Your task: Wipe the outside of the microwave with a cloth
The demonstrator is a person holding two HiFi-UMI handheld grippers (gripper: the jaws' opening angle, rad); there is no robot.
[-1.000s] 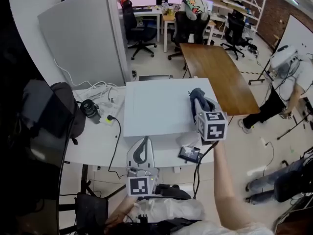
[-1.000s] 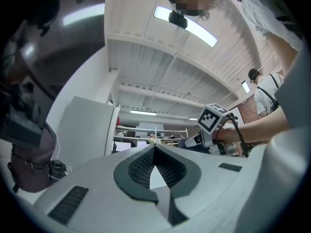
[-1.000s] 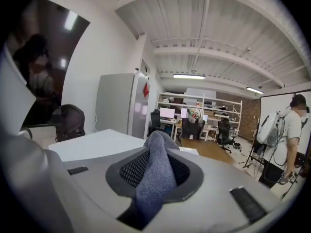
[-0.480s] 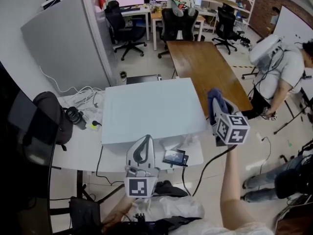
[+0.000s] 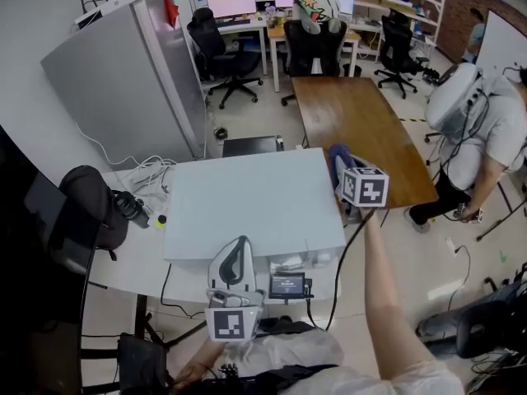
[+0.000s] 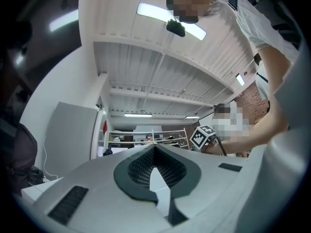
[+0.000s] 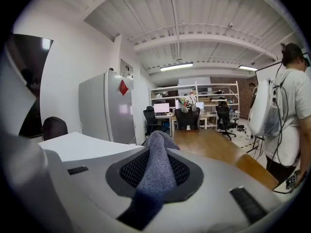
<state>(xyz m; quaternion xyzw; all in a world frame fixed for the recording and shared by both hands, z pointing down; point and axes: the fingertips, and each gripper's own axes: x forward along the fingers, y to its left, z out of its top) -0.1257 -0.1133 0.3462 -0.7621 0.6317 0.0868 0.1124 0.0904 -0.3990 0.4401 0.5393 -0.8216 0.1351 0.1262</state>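
At the right edge of the microwave (image 5: 247, 200), which stands on the worktop (image 5: 140, 253), your right claw (image 5: 344, 175) pinches the grey cloth (image 7: 156, 169) with its fold forward, seemingly to press on that side. Your left claw (image 5: 235, 249), closed on nothing, hovers at the front, clear of it.

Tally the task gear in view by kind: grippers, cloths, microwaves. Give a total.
grippers: 2, the left gripper and the right gripper
cloth: 1, in the right gripper
microwave: 1
total: 4
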